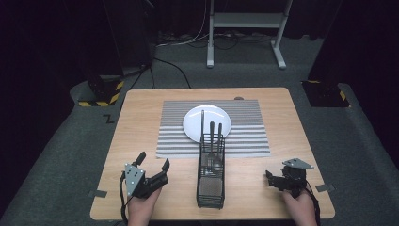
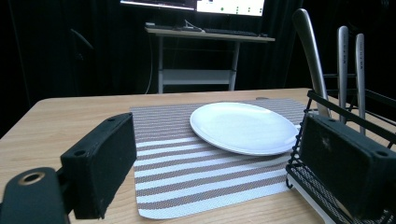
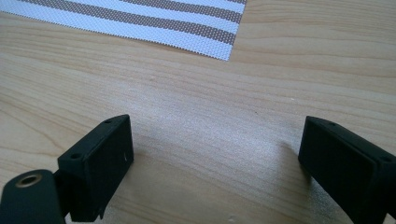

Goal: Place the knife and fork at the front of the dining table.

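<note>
The left tool rests on the wooden surface with its jaws spread wide and nothing between them, just left of the black wire caddy. The right tool, jaws likewise spread and gripping nothing, sits near the surface's right edge, well apart from the caddy. Three utensil handles stand upright in the caddy, whose far end overlaps the white plate lying on the striped placemat.

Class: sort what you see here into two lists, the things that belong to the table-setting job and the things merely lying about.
Belongs to the job:
- black wire cutlery caddy
- three metal cutlery handles standing in it
- round white plate
- striped woven placemat
- left gripper, open
- right gripper, open

Just lying about:
- grey tape tabs at the table corners
- white desk frame behind
</note>
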Available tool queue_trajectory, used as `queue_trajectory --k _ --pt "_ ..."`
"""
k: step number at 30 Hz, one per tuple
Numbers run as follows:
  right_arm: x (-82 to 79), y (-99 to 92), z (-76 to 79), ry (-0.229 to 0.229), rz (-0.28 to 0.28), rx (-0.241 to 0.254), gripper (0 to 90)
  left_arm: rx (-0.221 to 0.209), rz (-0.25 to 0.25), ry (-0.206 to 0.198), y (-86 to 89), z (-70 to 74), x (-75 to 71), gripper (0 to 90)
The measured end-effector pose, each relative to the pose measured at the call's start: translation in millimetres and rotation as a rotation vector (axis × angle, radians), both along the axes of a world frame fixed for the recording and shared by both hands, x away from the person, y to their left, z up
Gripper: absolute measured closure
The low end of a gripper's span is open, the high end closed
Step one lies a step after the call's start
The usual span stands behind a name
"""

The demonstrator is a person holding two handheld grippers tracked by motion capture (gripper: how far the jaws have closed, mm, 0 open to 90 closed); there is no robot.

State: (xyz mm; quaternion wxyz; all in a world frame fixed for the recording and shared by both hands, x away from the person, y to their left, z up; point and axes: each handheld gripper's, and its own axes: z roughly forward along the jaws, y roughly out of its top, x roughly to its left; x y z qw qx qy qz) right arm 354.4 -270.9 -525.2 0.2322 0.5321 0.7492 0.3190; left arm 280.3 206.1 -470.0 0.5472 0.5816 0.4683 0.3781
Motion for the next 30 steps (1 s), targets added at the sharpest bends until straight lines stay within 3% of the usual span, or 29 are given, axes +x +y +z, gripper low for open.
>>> queue_trajectory --k 5,11,20,30 --pt "0.0 0.0 0.0 0.0 0.0 0.0 9.9 -0.024 -0.036 -0.02 -3.3 3.8 -3.0 8.2" --pt "-0.1 0.1 0.0 0.0 0.0 0.0 9.9 -0.009 -0.04 0.011 -13.9 10.3 -1.0 9.3" --pt "-0.4 0.2 0.1 0.001 0.0 0.0 9.9 0.013 -0.051 0.081 -42.2 25.3 18.2 13.7" --pt "-0.6 0.0 0.1 0.001 0.002 0.0 10.0 0.026 -0.041 0.07 -64.8 42.8 42.9 15.9"
